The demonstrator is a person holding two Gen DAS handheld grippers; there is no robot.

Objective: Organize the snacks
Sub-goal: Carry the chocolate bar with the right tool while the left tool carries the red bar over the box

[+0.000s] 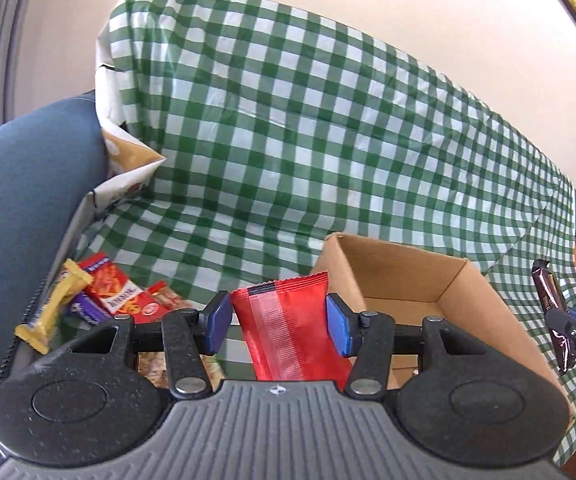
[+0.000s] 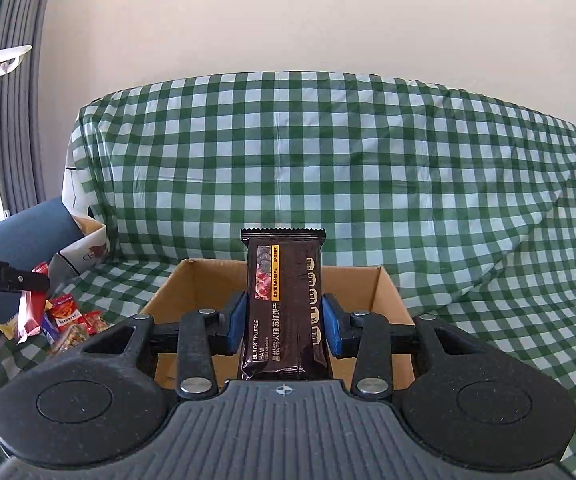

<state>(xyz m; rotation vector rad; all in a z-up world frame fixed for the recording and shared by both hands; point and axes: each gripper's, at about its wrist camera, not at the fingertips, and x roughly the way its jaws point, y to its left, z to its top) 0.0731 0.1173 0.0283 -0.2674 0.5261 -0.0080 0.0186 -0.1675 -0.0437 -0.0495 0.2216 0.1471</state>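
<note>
Two snacks are clamped: the left gripper (image 1: 280, 322) pinches a red packet (image 1: 288, 328), the right gripper (image 2: 284, 320) a black truffle ham cracker pack (image 2: 284, 308). Carry each past the cardboard box's (image 2: 383, 296) near rim, then release low.

Each black, speckled plastic hand-held gripper (image 1: 280, 322) (image 2: 284, 320) has blue rubber pads (image 1: 339, 330), silver rivets on its linkage arms, round side discs and a ribbed grey housing.
</note>
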